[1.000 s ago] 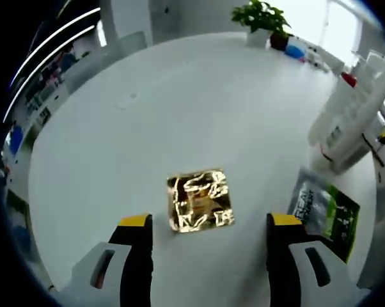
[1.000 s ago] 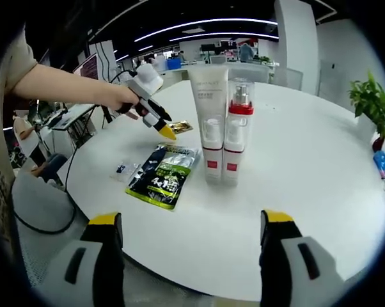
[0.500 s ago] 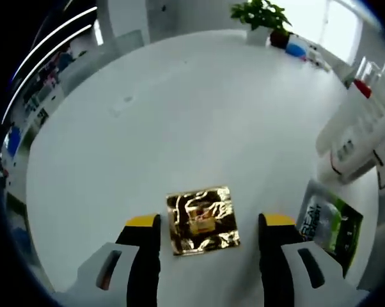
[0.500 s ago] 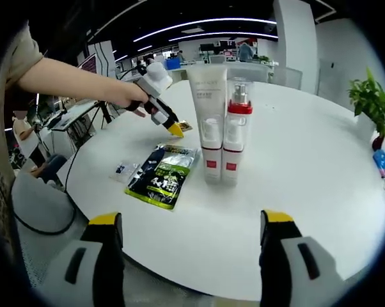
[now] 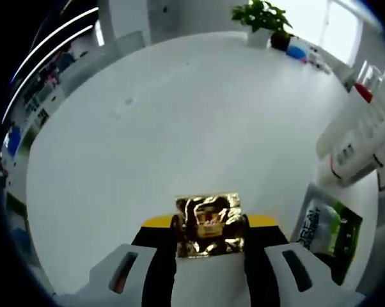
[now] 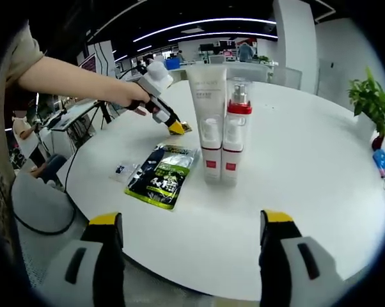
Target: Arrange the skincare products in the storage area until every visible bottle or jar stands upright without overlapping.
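My left tongs (image 5: 208,222) are closed on the gold foil sachet; my right tongs (image 6: 186,227) stand wide open above the counter edge.

In the left gripper view I see the gold foil sachet (image 5: 210,226), square, shiny and wrinkled, pinched between the two yellow-tipped jaws and lying on the smooth white round counter (image 5: 180,115). To the right of it lies a flat dark and green pouch (image 5: 330,229) with a glossy surface. In the right gripper view, a tall white tube (image 6: 208,121) stands upright on its cap, touching a clear pump bottle (image 6: 233,131) with a red collar and red label. The pouch lies just beside the tube. A small clear packet (image 6: 124,170) lies next to the pouch. A potted green plant (image 6: 373,102) stands far at the counter's edge.
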`<move>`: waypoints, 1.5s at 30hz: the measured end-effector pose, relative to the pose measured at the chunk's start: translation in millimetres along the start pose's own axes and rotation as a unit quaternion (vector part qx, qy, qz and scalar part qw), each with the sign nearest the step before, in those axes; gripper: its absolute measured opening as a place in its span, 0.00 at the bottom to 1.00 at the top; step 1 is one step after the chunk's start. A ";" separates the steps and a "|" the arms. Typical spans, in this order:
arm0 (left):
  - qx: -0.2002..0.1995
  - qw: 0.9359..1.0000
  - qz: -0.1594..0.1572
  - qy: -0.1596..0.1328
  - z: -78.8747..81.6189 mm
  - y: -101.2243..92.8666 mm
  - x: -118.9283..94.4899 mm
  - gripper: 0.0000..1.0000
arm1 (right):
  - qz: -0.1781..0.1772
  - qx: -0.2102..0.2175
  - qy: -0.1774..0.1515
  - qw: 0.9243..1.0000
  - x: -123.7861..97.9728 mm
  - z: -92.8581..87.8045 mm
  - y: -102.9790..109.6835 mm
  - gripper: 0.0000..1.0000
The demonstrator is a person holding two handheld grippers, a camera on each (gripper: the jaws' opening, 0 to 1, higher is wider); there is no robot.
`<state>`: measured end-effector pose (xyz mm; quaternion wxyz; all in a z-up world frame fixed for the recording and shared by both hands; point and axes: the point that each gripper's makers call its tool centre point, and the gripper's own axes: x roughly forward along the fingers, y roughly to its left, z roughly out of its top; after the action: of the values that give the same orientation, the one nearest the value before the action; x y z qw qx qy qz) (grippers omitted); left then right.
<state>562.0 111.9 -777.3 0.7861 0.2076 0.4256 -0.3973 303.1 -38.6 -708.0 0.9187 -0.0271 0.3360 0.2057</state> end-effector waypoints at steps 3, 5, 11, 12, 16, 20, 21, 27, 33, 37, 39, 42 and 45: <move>-0.003 1.000 0.000 0.000 -0.3 -0.6 -0.2 0.37 | -0.001 0.001 0.000 1.000 -0.1 0.1 -0.1 0.88; -0.004 1.000 0.000 0.000 -0.6 -1.0 -0.9 0.37 | -0.001 0.001 0.000 1.000 -0.2 0.1 -0.1 0.88; -0.009 1.000 0.002 -0.005 -1.4 -1.7 -5.6 0.37 | 0.000 0.003 -0.001 1.000 0.0 0.4 0.0 0.88; -0.009 1.000 0.003 -0.006 -1.6 -1.6 -6.4 0.37 | 0.000 0.003 -0.001 1.000 0.2 0.3 0.1 0.88; -0.011 1.000 0.006 -0.009 -3.5 -0.5 -11.1 0.37 | 0.001 0.002 -0.001 1.000 0.3 0.3 0.6 0.88; -0.022 1.000 0.008 -0.017 -4.2 0.9 -16.6 0.36 | 0.002 0.001 -0.001 1.000 0.3 0.4 1.1 0.88; -0.024 0.999 0.009 -0.020 -3.9 0.6 -17.2 0.36 | 0.002 0.002 -0.001 1.000 0.5 0.2 1.2 0.88; -0.028 0.999 0.010 -0.025 -7.5 -1.4 -24.6 0.36 | 0.003 0.005 -0.003 1.000 0.4 0.7 1.3 0.87; -0.031 0.999 0.013 -0.031 -8.7 -3.2 -33.2 0.36 | 0.004 0.002 -0.003 1.000 0.1 0.9 2.0 0.87; -0.034 0.999 0.014 -0.036 -9.2 -5.0 -38.5 0.36 | 0.004 -0.002 -0.003 1.000 0.2 1.2 2.5 0.87; -0.035 0.999 0.014 -0.038 -9.5 -6.8 -41.5 0.36 | 0.005 -0.003 -0.002 1.000 0.3 1.2 2.9 0.87; -0.036 0.998 0.014 -0.042 -10.7 -8.6 -46.0 0.36 | 0.006 -0.006 -0.002 1.000 0.3 1.4 3.6 0.87; -0.041 0.998 0.015 -0.046 -12.8 -10.4 -49.7 0.36 | 0.008 -0.009 -0.002 1.000 0.7 1.5 4.7 0.87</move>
<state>531.2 136.4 -742.8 0.8186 0.1630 0.4013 -0.3771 302.7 -33.8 -706.8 0.9174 -0.0322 0.3326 0.2163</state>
